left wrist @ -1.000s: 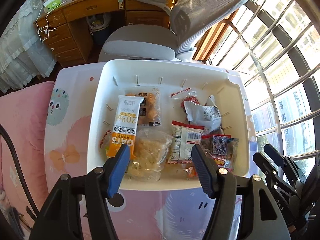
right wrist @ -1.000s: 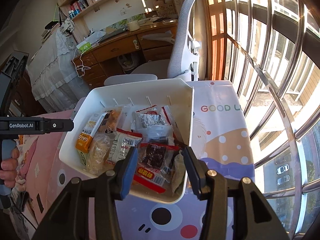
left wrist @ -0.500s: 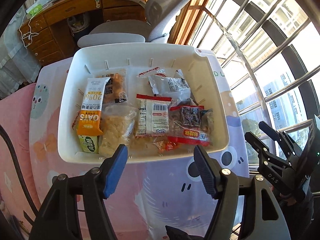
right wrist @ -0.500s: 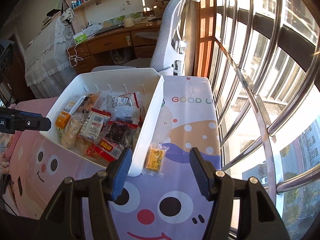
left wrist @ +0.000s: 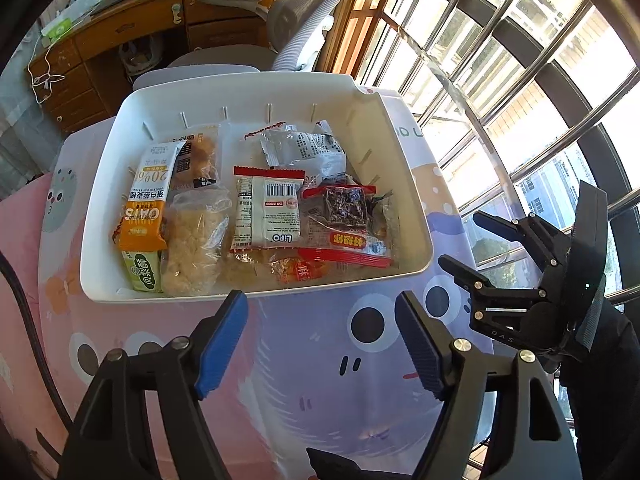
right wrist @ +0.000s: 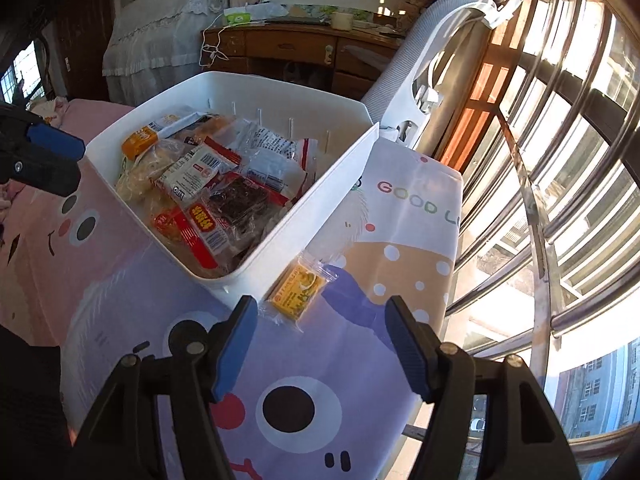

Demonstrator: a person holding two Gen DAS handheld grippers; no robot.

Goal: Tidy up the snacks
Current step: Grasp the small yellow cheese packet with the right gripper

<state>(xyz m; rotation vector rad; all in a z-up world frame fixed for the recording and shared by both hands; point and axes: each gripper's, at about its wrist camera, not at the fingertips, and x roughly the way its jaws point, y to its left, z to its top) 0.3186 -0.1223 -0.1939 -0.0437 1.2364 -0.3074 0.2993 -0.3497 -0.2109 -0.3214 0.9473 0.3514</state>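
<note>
A white bin holds several snack packets, among them an orange oat bar, a white LIPO packet and a red-edged packet. One small yellow packet lies on the cloth against the bin's outer right wall, just beyond my right gripper. That gripper's jaws are opening with nothing between them. My left gripper hangs over the cloth in front of the bin, its jaws also opening and empty. The right gripper's body shows at the right of the left wrist view.
The bin sits on a table under a cartoon-print cloth. A grey office chair and a wooden desk stand behind. Barred windows run along the right, close to the table edge.
Both grippers drew back from above the bin to the cloth in front of it and their jaws widened. The right view swung right, bringing the yellow packet beside the bin into sight.
</note>
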